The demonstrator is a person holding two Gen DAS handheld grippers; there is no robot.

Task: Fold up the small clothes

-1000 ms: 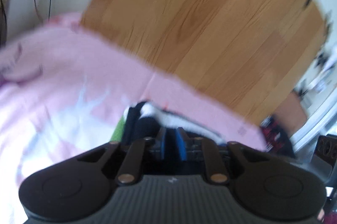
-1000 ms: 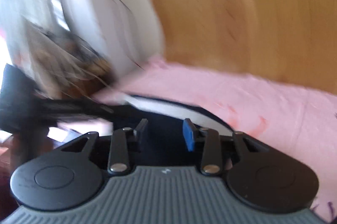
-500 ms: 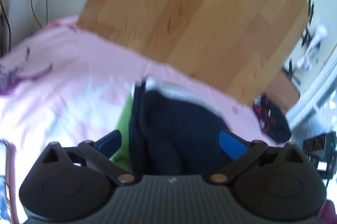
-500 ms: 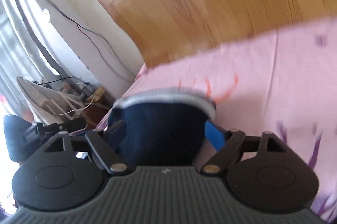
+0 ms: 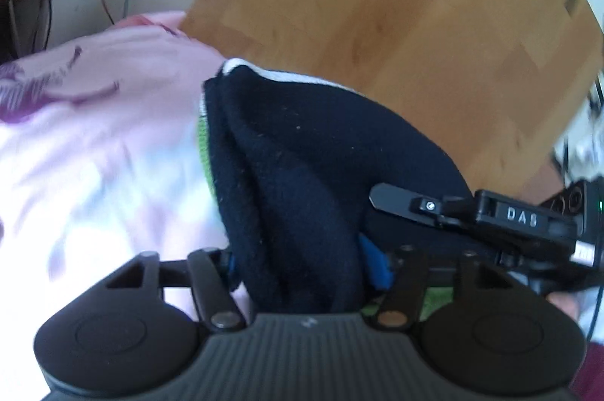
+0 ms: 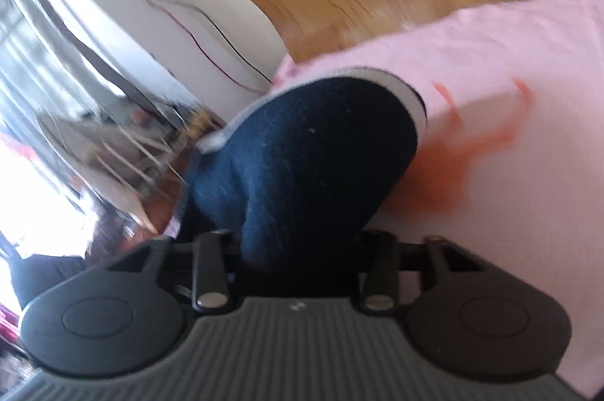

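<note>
Navy garment (image 5: pixel 302 174) bunched between both closing grippers' fingers (image 5: pixel 373 261)

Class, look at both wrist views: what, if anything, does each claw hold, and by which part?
Both claws are closing around the dark navy garment: the left claw on its bunched near fold, the right claw likewise. A firm grip cannot be told yet.
</note>
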